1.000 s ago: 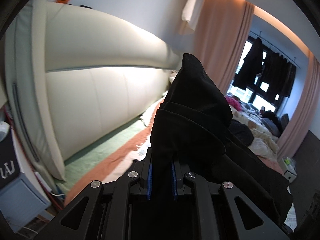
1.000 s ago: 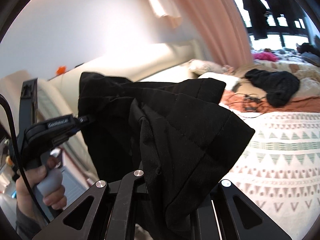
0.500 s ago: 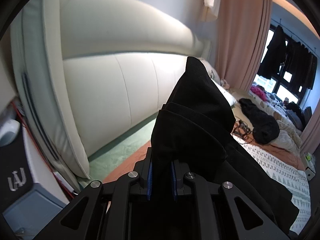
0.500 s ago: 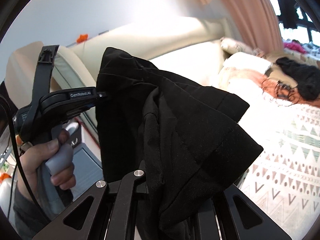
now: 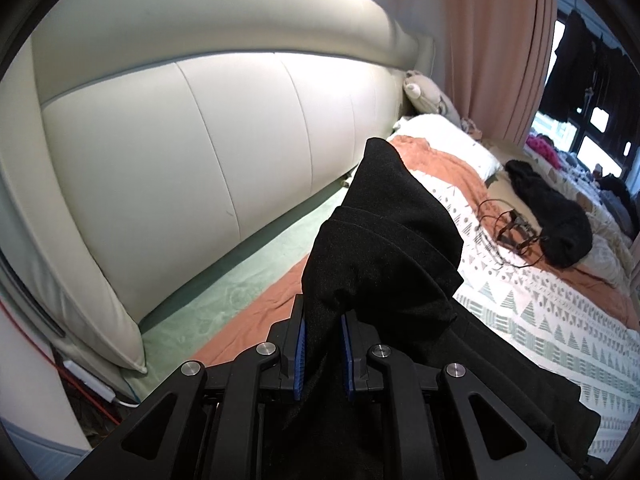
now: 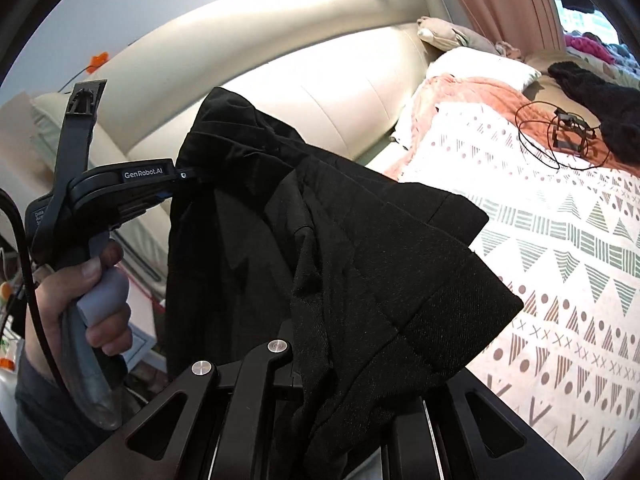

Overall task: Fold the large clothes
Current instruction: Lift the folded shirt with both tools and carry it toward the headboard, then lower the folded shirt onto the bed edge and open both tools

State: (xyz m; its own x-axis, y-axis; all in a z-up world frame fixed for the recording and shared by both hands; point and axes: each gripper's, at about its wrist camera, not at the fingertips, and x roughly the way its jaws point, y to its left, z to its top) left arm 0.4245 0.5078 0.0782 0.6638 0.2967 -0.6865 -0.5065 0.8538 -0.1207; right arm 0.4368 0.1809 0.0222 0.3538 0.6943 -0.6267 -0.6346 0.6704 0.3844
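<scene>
A large black garment (image 5: 384, 256) hangs in the air above the bed, held by both grippers. My left gripper (image 5: 323, 340) is shut on a bunched edge of it, the cloth pinched between the blue pads (image 5: 299, 346). In the right wrist view the same black garment (image 6: 340, 248) drapes over my right gripper (image 6: 340, 384), which is shut on the cloth; its fingertips are hidden under the folds. The left gripper (image 6: 188, 175), held by a hand (image 6: 96, 300), grips the garment's upper left corner.
Below lies a bed with a patterned white cover (image 5: 560, 312), an orange blanket (image 5: 440, 164) and a green sheet (image 5: 224, 296) along a cream padded headboard (image 5: 180, 140). A black knit item (image 5: 552, 212), tangled cables (image 5: 508, 232) and pillows (image 5: 444, 132) lie further along.
Both grippers have come down and tipped toward the bed with the garment still held. The bed cover fills more of both views; the wall and curtain top have slid out.
</scene>
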